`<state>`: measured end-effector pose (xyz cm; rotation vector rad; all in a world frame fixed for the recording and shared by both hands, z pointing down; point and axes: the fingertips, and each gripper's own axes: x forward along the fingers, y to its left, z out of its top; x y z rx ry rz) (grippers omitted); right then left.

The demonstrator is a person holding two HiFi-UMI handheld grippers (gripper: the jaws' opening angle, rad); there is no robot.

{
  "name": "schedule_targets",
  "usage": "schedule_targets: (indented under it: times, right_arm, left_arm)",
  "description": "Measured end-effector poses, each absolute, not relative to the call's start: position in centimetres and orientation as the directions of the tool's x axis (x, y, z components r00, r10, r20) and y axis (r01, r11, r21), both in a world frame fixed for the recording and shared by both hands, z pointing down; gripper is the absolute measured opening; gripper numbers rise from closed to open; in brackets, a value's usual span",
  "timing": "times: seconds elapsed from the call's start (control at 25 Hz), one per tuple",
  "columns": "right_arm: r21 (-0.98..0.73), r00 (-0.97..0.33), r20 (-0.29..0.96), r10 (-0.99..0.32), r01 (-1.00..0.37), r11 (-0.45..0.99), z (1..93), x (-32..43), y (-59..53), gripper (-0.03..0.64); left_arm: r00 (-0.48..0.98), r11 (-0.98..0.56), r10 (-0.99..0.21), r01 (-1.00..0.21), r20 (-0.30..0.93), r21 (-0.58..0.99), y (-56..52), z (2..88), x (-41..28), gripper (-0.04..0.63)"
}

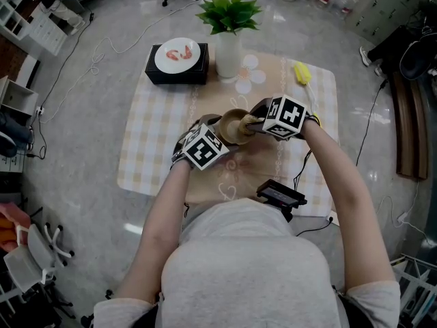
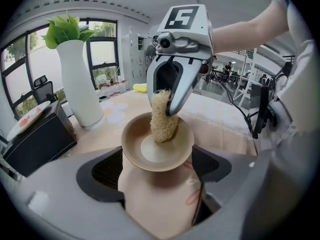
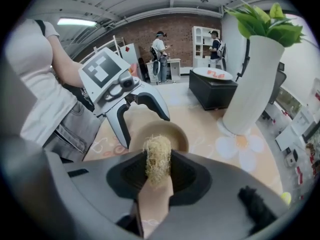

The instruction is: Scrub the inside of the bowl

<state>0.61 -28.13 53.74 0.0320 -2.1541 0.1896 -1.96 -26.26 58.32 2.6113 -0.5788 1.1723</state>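
Observation:
A tan bowl (image 1: 234, 124) sits at the middle of the checked tablecloth, and my left gripper (image 1: 213, 137) is shut on it from the left, its wide jaws on the rim. In the left gripper view the bowl (image 2: 150, 156) fills the gap between my jaws. My right gripper (image 1: 254, 123) comes in from the right, shut on a straw-coloured loofah scrubber (image 2: 163, 120). The scrubber's lower end rests inside the bowl, on its far wall. The right gripper view shows the loofah (image 3: 158, 159) clamped between the jaws, with the bowl (image 3: 172, 134) just beyond it.
A white vase with a green plant (image 1: 228, 52) stands behind the bowl. A black box bearing a white plate (image 1: 177, 61) is at the back left, a yellow object (image 1: 301, 72) at the back right. A black device (image 1: 280, 195) lies near the table's front edge. Cables trail across the floor.

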Motion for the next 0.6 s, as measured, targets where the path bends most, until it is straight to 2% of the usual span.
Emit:
schedule_targets:
  times: [0.4,0.6]
  right_arm:
    - [-0.19,-0.612,0.774,0.161,0.017,0.982,53.6,-1.4,-24.6,0.104]
    - [-0.209,-0.66,0.732,0.17,0.02,0.978,53.4,-2.8,-24.1,0.104]
  left_arm:
    - [0.6,-0.898,-0.255,-0.439,0.758,0.045,-26.2,58.4,-1.9,0.445]
    - [0.597,-0.9,-0.252,-0.434,0.761,0.042,-26.2,58.3,-1.9,0.445]
